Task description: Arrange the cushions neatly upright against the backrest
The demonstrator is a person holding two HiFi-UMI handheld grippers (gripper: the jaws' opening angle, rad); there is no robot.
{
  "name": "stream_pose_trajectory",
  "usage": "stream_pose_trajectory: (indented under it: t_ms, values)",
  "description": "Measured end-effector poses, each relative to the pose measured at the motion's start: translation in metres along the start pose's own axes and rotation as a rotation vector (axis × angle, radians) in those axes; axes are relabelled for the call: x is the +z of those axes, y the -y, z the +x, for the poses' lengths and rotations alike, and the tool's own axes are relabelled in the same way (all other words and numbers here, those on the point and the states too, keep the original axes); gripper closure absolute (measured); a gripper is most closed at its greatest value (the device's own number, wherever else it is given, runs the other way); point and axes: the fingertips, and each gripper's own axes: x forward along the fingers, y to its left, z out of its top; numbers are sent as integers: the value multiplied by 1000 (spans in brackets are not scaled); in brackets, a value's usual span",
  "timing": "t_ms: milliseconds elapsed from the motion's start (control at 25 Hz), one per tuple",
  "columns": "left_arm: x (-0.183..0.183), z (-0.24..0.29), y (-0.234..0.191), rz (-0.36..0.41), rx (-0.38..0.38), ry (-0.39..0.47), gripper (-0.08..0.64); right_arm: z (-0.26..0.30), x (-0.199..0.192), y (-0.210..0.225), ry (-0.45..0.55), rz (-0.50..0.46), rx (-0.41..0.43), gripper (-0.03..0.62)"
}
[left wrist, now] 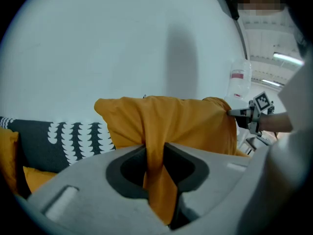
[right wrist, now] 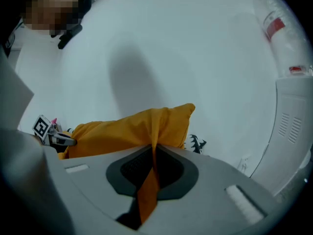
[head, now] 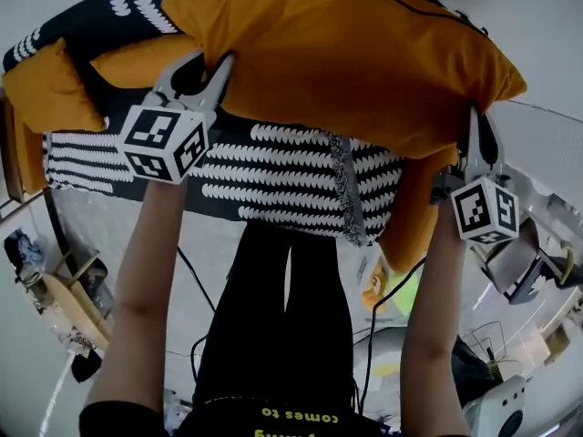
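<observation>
The left gripper (head: 217, 66) and right gripper (head: 474, 121) each clench fabric of the orange cushion (head: 346, 53), which spans the frame's top above a black-and-white patterned cushion (head: 282, 176).

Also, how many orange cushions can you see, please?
3 cushions in the head view: a big one top centre, one at the left edge, one peeking out lower right; others may be hidden.
</observation>
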Motion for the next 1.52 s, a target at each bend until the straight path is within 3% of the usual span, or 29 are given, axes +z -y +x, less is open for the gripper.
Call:
stream_pose_trajectory:
  t_ms: [160,240,440,640,720,880,920,1000,1080,1240,1520]
  values:
    - [-49,35,-14,-16,-31,-120,448,35,-60,18,-129,17,-47,559]
    - [-59,41,-15,2,-33,-120,445,41,-71,22,-136,11,-58,549]
    - [-57,46,-24,42,23,-107,385,47,-68,30,-129,19,-87,514]
    - [-55,35,-37,68,195,-145,242,36,-56,35,-118,42,-136,389]
    - [-49,18,-36,73,262,-127,232,22,-43,31,-75,53,-148,383]
    - [-35,-12,-16,-15,248,-43,232,-6,-21,5,8,44,-122,403]
    - [-30,-19,-8,-51,225,-12,252,-14,-17,-7,28,41,-94,436]
    - [-16,-36,9,-109,183,66,407,-32,-14,-36,49,22,-24,562]
    - [-2,-52,28,-111,159,135,549,-50,-16,-67,40,-13,45,581]
    - [22,-84,62,-43,85,186,561,-85,-11,-116,17,-41,141,581]
    - [82,-154,77,2,121,264,561,-131,51,-149,58,-73,197,581]
